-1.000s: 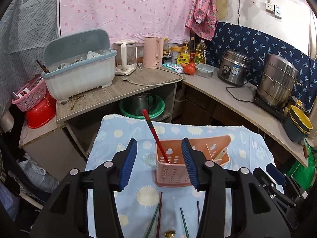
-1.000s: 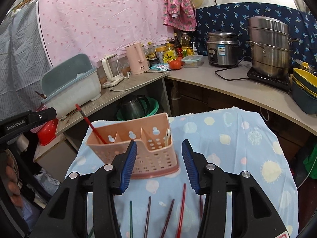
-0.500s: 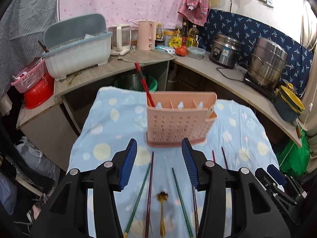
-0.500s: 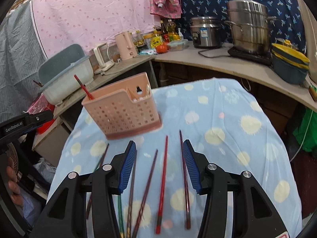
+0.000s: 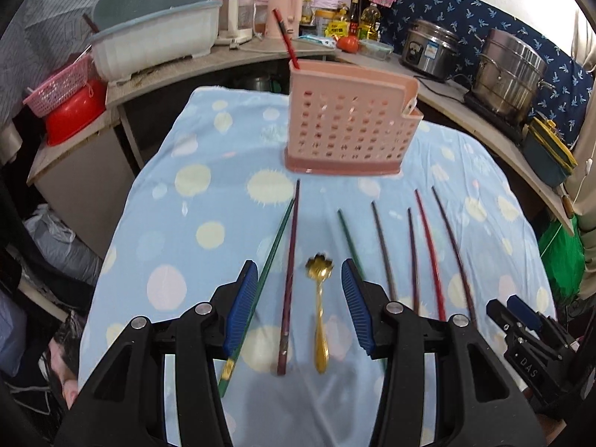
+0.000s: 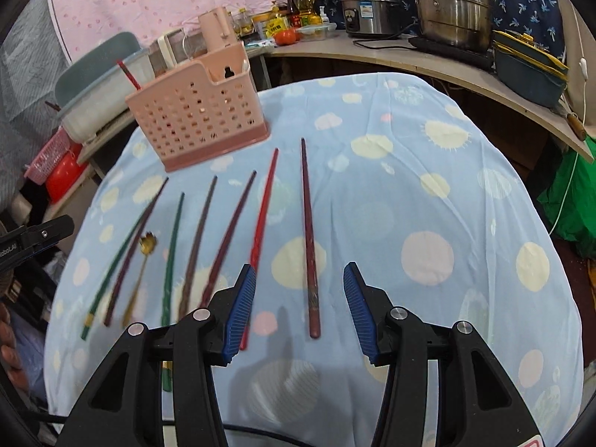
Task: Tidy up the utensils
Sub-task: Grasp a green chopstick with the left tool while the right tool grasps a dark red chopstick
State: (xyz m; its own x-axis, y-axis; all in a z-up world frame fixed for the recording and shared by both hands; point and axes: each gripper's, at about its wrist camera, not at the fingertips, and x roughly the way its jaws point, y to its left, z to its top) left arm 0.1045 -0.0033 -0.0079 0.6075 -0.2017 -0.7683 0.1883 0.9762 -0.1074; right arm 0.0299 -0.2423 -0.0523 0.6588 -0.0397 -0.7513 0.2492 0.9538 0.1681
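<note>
Blue-padded, the left hand-held gripper (image 5: 300, 305) hovers half open and empty over the gold spoon (image 5: 320, 313); the right hand-held gripper (image 6: 300, 309) likewise straddles a dark chopstick (image 6: 309, 238). Centre each utensil's handle before closing; beyond stands the pink caddy (image 5: 348, 123) on the desk (image 5: 208, 171)

A pink perforated holder (image 5: 350, 130) stands upright toward the tabletop's far edge, one red chopstick (image 5: 285, 39) leaning inside. Before it, seven chopsticks (image 6: 311, 238) and a gold spoon (image 5: 319, 313) lie side by side.
</note>
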